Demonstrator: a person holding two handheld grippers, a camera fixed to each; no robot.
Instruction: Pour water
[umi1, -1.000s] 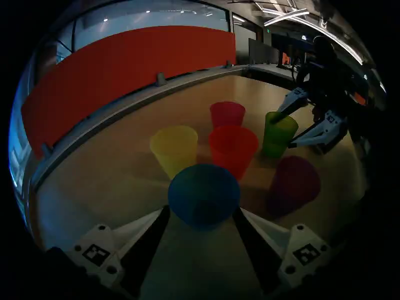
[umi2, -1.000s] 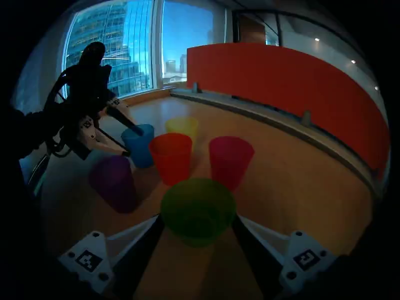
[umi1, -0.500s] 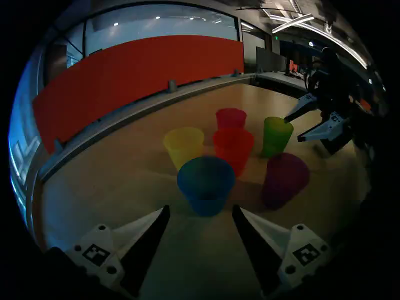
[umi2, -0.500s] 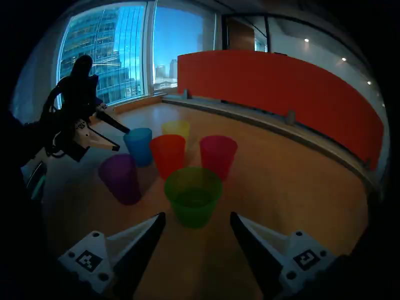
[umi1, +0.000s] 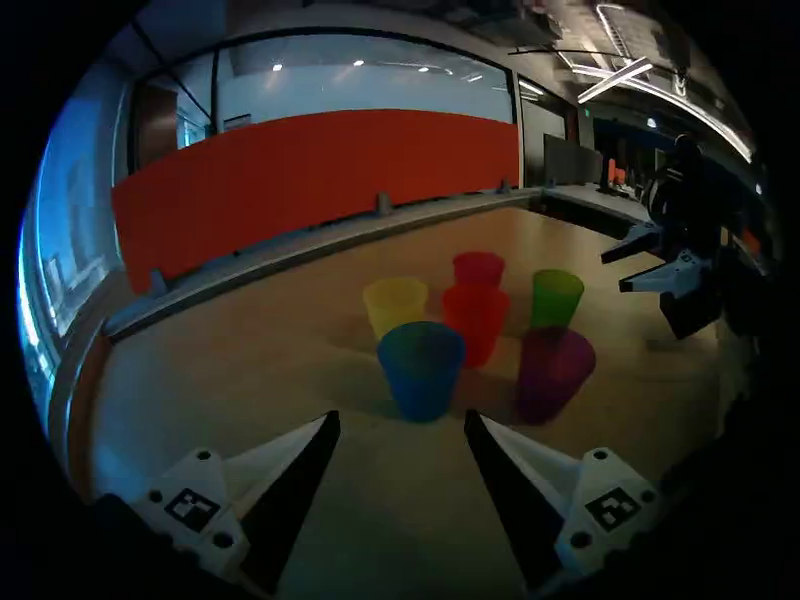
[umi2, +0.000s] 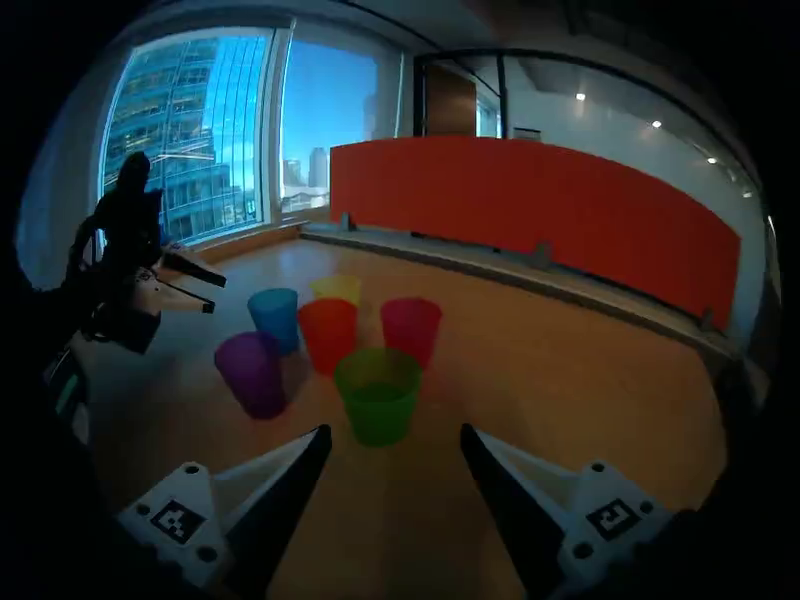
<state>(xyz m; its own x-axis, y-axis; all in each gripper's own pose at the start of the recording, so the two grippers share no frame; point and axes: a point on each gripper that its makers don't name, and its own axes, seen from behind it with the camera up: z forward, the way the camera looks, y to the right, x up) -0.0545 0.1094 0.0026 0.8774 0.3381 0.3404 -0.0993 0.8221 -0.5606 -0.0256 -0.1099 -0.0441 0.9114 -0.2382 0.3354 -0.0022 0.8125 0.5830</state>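
Left tongs (umi1: 400, 415) and right tongs (umi2: 395, 428) are shown released, drawn back from the blue cup (umi1: 421, 368) and green cup (umi2: 378, 392), each left standing at 12 o'clock on the bench (umi1: 230, 360); regrasping is judged needed.

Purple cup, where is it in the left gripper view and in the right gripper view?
Left gripper view: the purple cup stands right of centre, just right of the blue cup.
Right gripper view: the purple cup stands left of centre, left of the green cup.
Shared landmark: the orange cup in the middle of the cluster.
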